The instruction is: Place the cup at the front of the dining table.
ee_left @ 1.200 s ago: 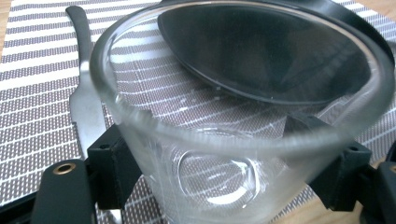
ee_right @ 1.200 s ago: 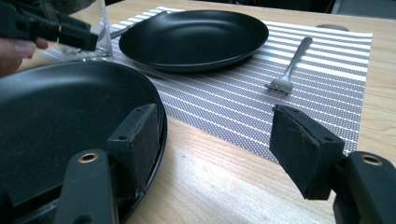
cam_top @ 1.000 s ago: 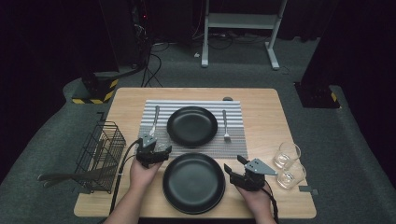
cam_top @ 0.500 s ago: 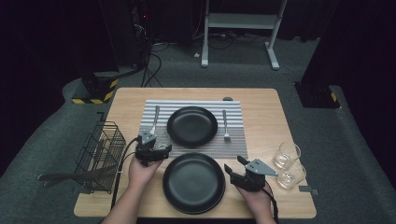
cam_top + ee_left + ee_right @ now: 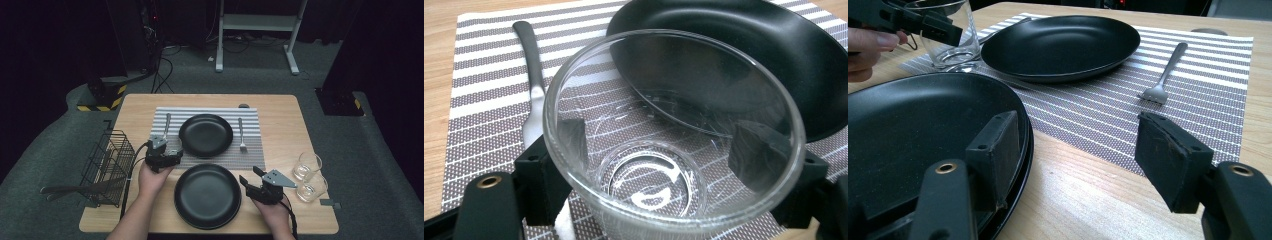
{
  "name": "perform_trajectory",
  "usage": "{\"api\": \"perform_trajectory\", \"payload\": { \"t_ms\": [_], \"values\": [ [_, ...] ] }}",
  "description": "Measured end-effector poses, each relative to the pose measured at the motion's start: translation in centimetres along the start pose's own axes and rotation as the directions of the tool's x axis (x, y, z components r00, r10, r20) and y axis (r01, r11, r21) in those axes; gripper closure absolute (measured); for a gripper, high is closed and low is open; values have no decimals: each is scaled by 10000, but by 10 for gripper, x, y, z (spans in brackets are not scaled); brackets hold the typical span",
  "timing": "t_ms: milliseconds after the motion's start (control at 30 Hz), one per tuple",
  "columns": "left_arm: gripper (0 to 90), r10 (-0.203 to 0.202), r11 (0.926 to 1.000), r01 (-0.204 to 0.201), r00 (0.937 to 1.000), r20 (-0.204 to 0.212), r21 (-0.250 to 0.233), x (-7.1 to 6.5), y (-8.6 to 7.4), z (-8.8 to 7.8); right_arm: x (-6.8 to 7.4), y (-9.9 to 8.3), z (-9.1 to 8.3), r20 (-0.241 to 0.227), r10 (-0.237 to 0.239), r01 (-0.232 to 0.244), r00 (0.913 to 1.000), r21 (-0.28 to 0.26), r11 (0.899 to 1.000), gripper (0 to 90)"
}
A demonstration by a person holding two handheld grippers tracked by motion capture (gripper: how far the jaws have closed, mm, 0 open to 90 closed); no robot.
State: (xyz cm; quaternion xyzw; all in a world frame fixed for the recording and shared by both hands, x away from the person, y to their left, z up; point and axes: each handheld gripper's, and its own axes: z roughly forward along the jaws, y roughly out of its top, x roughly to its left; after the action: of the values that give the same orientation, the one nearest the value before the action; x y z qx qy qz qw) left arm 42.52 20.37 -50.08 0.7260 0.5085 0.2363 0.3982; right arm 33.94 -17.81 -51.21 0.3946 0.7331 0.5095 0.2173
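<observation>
The left gripper (image 5: 167,156) pinches a clear round drinking glass (image 5: 674,135) at the near-left corner of the grey striped placemat (image 5: 252,147) on the wooden bench (image 5: 280,107). A place setting looks underway; next, lower and release. The right gripper (image 5: 1073,155) is spread beside the near black round plate (image 5: 207,196).

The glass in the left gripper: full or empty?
Empty: the glass shows its bare base and the striped mat straight through.
</observation>
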Motion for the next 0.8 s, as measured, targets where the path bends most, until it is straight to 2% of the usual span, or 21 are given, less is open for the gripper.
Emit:
{"api": "perform_trajectory", "payload": {
  "t_ms": [233,567,667,767,800],
  "values": [
    [206,-179,9998,179,9998,21,-112,5,1,6,-2,0,1,-20,179,-179,9998,-42,9998,342],
    [203,15,9998,-19,9998,-192,-212,2,-2,7,-2,-1,0,7,127,-127,9999,-4,9999,341],
    [196,-72,9999,70,9999,-130,-128,2,-2,7,-2,-2,0,13,88,-88,10000,-1,10000,341],
    [130,-617,9979,612,9979,204,223,4,-2,5,-2,-2,1,9,123,-123,9999,39,9999,340],
    [98,-608,9977,601,9979,211,313,4,-2,4,-2,-2,1,8,128,-128,9999,41,9999,340]
  ]
}}
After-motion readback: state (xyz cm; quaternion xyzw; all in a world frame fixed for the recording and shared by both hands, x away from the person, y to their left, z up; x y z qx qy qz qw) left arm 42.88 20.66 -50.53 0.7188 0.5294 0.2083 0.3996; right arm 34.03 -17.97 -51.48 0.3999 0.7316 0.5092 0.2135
